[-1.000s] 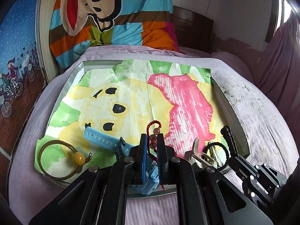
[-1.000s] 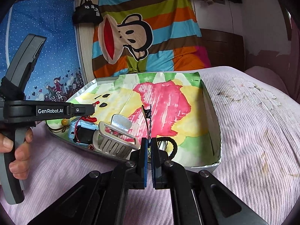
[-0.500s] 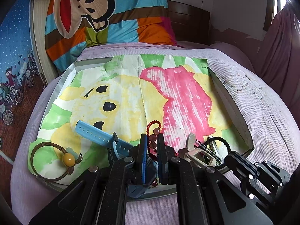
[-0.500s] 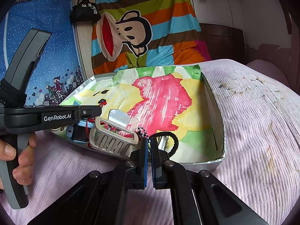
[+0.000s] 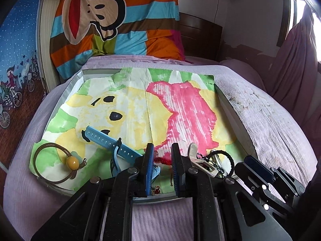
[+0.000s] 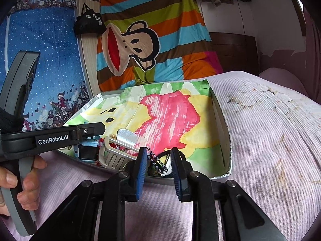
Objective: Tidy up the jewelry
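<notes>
Left gripper [image 5: 162,156] opening, red beaded bracelet [image 5: 163,159] loose between its jaws; right gripper [image 6: 158,156] opening over braided cord [image 6: 155,159]. Both pieces lie at the tray's [image 6: 225,132] near edge. Recommend withdrawing straight back, clear of strands.

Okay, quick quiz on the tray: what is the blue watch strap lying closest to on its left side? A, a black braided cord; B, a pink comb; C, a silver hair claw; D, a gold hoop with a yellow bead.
D: in the left wrist view the blue watch strap lies just right of the gold hoop with its yellow bead, near the tray's left corner.
</notes>
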`<state>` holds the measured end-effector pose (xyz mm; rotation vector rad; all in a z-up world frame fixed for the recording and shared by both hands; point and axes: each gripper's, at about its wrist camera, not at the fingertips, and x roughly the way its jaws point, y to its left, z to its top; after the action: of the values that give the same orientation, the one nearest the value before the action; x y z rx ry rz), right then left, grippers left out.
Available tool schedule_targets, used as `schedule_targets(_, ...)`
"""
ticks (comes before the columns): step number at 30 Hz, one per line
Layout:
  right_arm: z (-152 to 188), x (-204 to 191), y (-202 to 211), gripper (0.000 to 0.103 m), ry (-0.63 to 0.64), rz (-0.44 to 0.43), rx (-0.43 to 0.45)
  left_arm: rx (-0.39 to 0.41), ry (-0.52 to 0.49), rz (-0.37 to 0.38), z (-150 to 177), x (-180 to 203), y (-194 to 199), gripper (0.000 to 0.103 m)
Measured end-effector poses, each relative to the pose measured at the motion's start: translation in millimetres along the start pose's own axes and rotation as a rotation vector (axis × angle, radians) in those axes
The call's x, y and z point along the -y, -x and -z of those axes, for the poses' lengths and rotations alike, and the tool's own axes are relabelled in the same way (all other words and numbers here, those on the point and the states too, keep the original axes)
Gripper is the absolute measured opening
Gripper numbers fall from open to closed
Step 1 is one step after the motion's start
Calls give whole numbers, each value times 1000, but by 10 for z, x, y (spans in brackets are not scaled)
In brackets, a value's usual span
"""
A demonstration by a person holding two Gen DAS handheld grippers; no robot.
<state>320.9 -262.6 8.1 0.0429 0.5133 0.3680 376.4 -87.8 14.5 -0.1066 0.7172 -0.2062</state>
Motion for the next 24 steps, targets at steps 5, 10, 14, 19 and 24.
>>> schedule_targets(5, -61, -39, 142, 38, 5, 16, 56, 53, 16, -18, 14, -12, 244, 32)
schedule_targets(10, -128, -79, 334, 56, -2, 21, 112, 93, 25, -47, 48, -43, 503, 49)
schedule_targets(14, -180, -126, 474, 73, -1, 21, 141, 134, 45, -61, 98, -88, 748, 66)
schedule_targets(19, -224, -218, 683, 93, -2, 12, 175, 188, 64, -68, 166, -138, 1099, 81)
schedule_targets(24, -276, -336, 938, 103, 13, 3, 211, 243, 56, -82, 251, -154, 1471, 93)
